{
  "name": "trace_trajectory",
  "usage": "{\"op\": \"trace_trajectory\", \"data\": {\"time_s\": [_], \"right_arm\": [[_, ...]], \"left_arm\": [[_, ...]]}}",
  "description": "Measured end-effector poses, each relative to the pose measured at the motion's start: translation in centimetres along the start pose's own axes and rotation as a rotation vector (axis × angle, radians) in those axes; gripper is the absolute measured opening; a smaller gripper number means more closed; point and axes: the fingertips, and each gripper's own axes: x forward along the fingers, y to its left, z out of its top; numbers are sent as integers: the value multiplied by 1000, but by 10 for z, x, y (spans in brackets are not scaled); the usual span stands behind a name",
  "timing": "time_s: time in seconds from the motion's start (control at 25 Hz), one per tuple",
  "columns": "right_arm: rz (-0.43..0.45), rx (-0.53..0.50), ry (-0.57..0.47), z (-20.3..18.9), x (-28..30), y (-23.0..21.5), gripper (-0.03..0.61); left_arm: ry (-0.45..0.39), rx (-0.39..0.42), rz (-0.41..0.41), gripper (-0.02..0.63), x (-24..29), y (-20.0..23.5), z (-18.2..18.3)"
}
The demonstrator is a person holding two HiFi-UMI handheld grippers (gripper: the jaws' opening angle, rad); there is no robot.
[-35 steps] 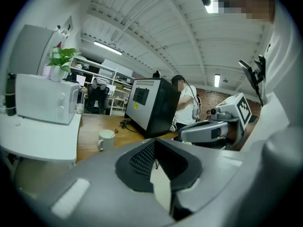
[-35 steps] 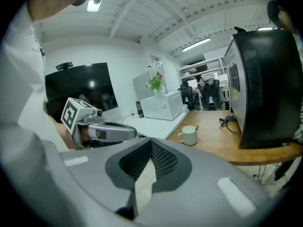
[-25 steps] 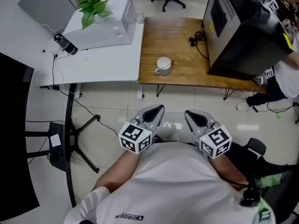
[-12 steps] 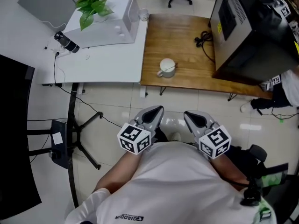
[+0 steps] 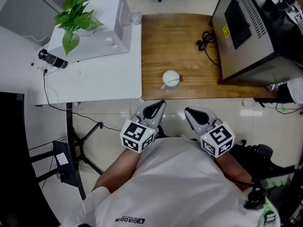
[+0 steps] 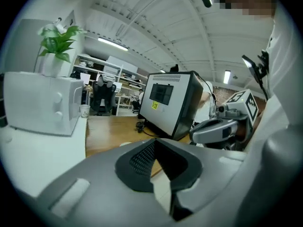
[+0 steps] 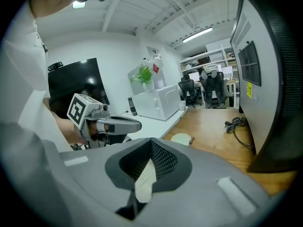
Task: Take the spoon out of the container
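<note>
A white cup point(image 5: 171, 78) stands near the front edge of the wooden table point(image 5: 161, 41), and a spoon point(image 5: 178, 78) leans out of it to the right. The right gripper view shows the cup point(image 7: 180, 138) ahead, low on the table. My left gripper point(image 5: 155, 109) and right gripper point(image 5: 195, 114) are held side by side close to the person's chest, short of the table's edge, and point at the cup. Both are shut with nothing between the jaws, as the left gripper view point(image 6: 154, 161) and right gripper view point(image 7: 149, 163) show.
A large dark cabinet point(image 5: 251, 27) fills the table's right side, with a black cable point(image 5: 206, 39) beside it. To the left, a white table point(image 5: 94, 74) carries a white appliance point(image 5: 102, 25), a plant point(image 5: 73, 15) and a paper cup point(image 5: 136, 17). A black stand point(image 5: 71, 160) is on the floor at the left.
The table and the cup have come nearer to the grippers in the head view. Both grippers stay shut in front of the chest.
</note>
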Motion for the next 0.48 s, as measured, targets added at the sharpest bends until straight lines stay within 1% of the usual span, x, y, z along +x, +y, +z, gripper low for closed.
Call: {"op": "trace_trajectory", "data": {"time_s": [0.08,0.16,0.36,0.48], "right_arm": [[-18,7,12,6,17,-6,8],[-40,26,25,11,32,-15,8],[-84,61,38,26,71,-27,8],[-97,58,41,34,94,-25,8]], "left_arm": [[32,46,-37,5,8,12,3],[60,64,-78,5,15,23,4],[84,77,-152,5,27,58,17],[96,78,-194,5,31,74,21]]}}
